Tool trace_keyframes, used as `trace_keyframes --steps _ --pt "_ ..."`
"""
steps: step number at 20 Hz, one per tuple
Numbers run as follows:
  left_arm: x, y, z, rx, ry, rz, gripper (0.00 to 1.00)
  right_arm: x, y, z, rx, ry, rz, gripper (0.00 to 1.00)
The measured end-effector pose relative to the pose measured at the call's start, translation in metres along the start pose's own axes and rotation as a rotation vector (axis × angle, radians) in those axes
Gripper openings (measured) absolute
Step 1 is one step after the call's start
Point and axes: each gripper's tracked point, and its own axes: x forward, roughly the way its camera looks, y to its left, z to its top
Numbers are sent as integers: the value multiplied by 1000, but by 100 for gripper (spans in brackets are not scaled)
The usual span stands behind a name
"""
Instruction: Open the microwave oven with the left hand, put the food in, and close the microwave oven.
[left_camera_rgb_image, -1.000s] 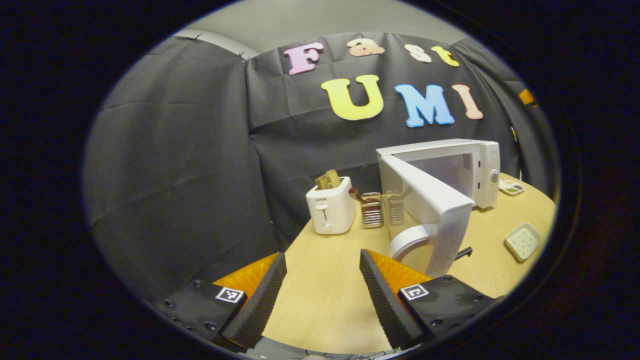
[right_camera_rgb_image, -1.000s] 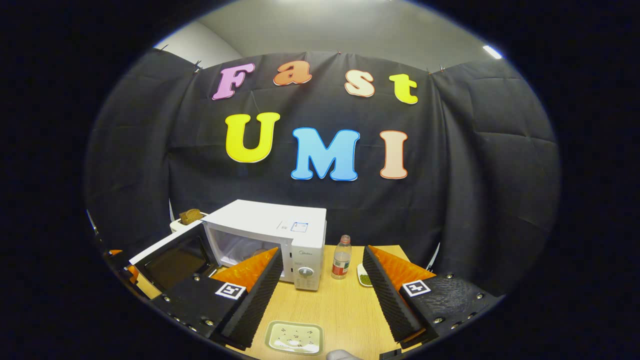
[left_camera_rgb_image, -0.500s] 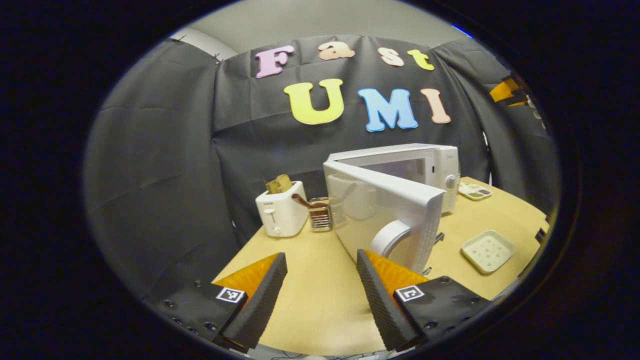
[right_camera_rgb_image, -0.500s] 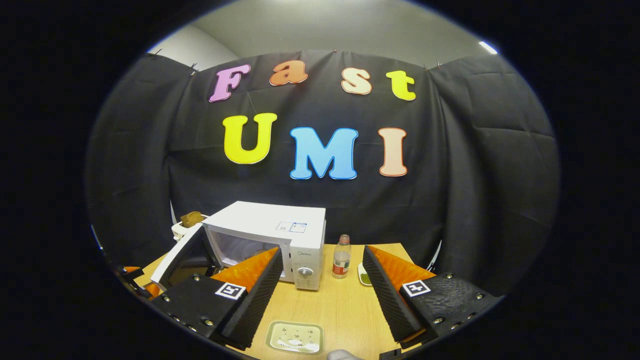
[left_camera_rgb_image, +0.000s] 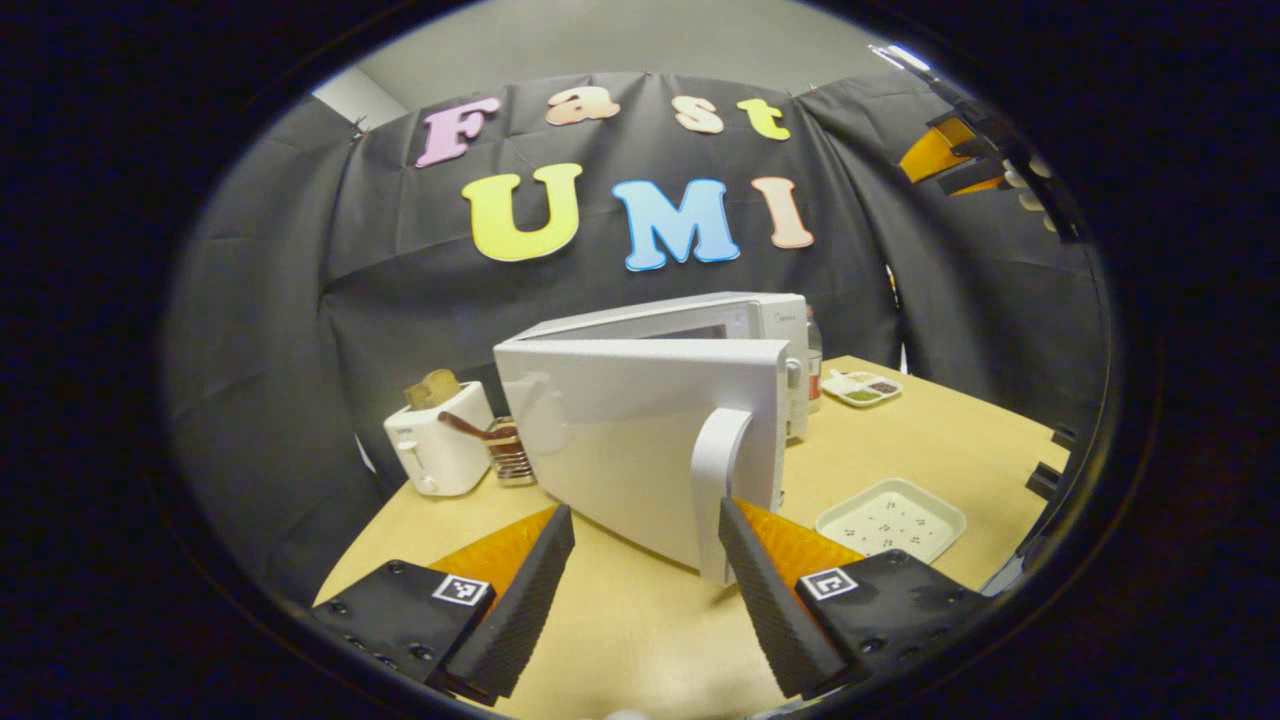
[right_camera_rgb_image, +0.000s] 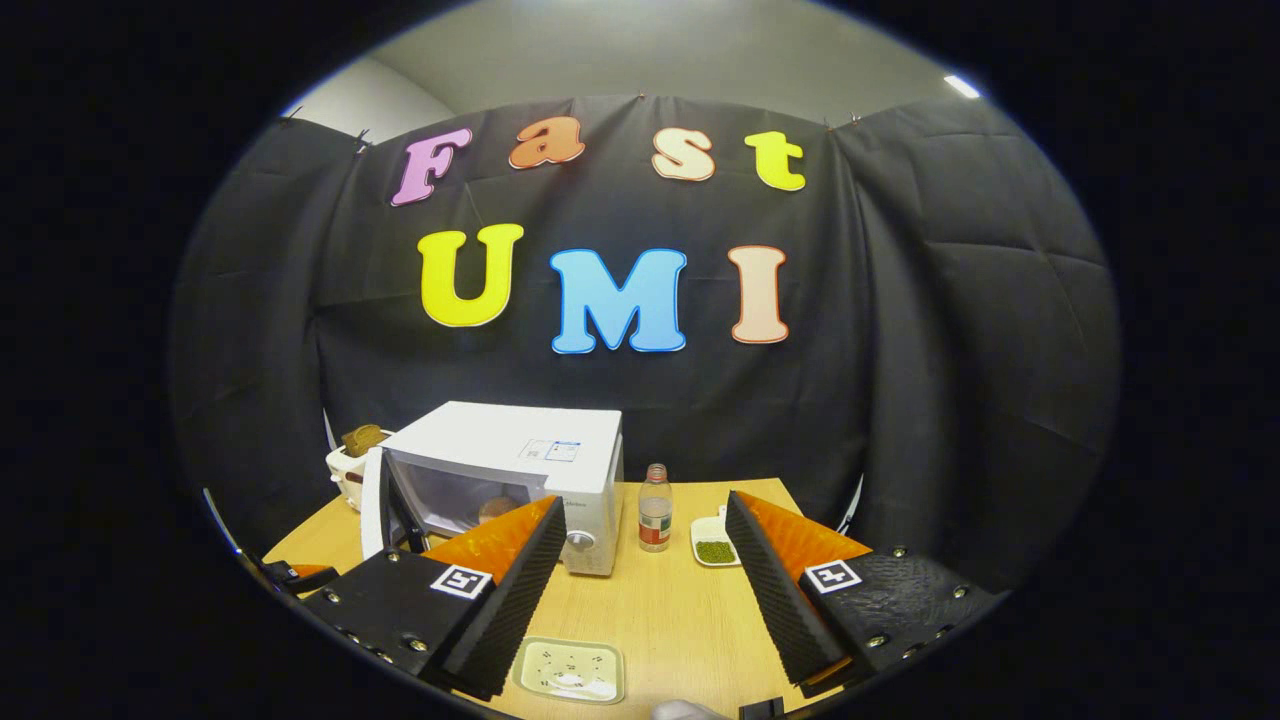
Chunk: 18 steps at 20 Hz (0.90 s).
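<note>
Door (left_camera_rgb_image: 640, 440) swings from wide open a second ago to roughly half closed now, its outer face turned toward the left gripper (left_camera_rgb_image: 640, 590). Left to right on the counter (left_camera_rgb_image: 930, 440): toaster (left_camera_rgb_image: 437, 440), a small metal rack (left_camera_rgb_image: 510, 455), the microwave (left_camera_rgb_image: 700, 320) behind its door, then a white tray (left_camera_rgb_image: 890, 518). Left jaws stand open, gripping nothing. The door's upright handle (left_camera_rgb_image: 715, 490) sits just ahead, nearer the right-hand finger, long axis vertical. In the right gripper view, the right gripper (right_camera_rgb_image: 645, 590) hovers farther back, jaws open and empty. Something brownish shows in the cavity (right_camera_rgb_image: 490, 510), likely the food. My read: the closing push falls to the left gripper, the nearer one, pressing forward on the door face.
</note>
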Motion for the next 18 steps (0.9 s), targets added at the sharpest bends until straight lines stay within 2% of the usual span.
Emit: trace_keyframes --steps 2,3,9,12,13,14,15,18 --pt "20 -14 6 3 -4 -27 100 0 -13 -1 12 10 -23 98" --pt "29 -20 9 2 -10 -38 94 1 -23 -1 7 9 -41 98" --pt "78 -42 24 21 -29 -100 94 -1 -63 5 -1 5 -127 98" --pt "102 -53 34 32 -35 -115 94 5 -72 4 10 14 -144 98" --pt "108 -57 35 30 -38 -121 98 6 -75 2 13 18 -151 98" --pt "116 -62 38 32 -38 -125 94 8 -77 2 18 20 -153 98" --pt "124 -66 41 37 -43 -130 98 9 -78 1 20 22 -154 98" --pt "152 -78 52 53 -49 -129 95 13 -84 -1 13 31 -163 98"
